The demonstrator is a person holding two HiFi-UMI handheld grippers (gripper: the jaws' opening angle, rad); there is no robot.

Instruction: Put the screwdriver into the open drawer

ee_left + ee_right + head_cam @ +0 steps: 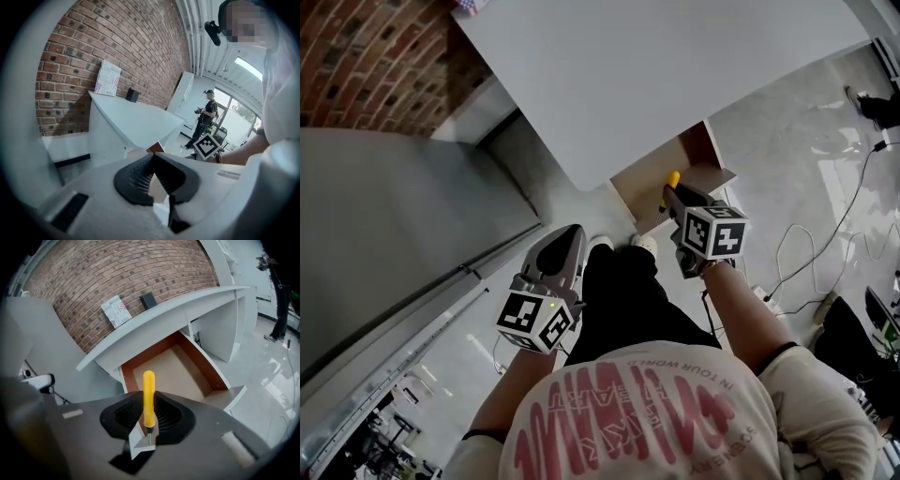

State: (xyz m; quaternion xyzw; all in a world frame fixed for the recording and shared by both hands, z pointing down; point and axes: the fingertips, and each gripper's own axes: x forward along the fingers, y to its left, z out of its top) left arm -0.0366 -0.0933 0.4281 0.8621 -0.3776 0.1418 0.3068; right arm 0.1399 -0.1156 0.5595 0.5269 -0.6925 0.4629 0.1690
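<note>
screwdriver is clamped in right gripper: jaws part closed, pads pressing on the lower end of the yellow handle, one on each side. handle sticks out past the jaw tips toward frame top, short metal shaft points back at the camera. in right gripper view the handle lines up over the open drawer, which has brown walls, a tan bare floor, and sits at frame centre under the white desk. screwdriver is held above and short of it, not in it yet. head view agrees: right gripper right of centre, yellow handle tip showing over the drawer at the desk's lower edge. left gripper sits lower left of centre in head view, well apart from the drawer and beside the person's shoes. in left gripper view, left gripper's jaw tips meet at the far end with only a thin wedge of gap behind them, nothing in it. brick wall fills the upper part of right gripper view, with a printed card leaning on it and a small black box on the desk just beside the card. cables lie on the floor at right in head view. second person stands in the background, right of centre in left gripper view.
</note>
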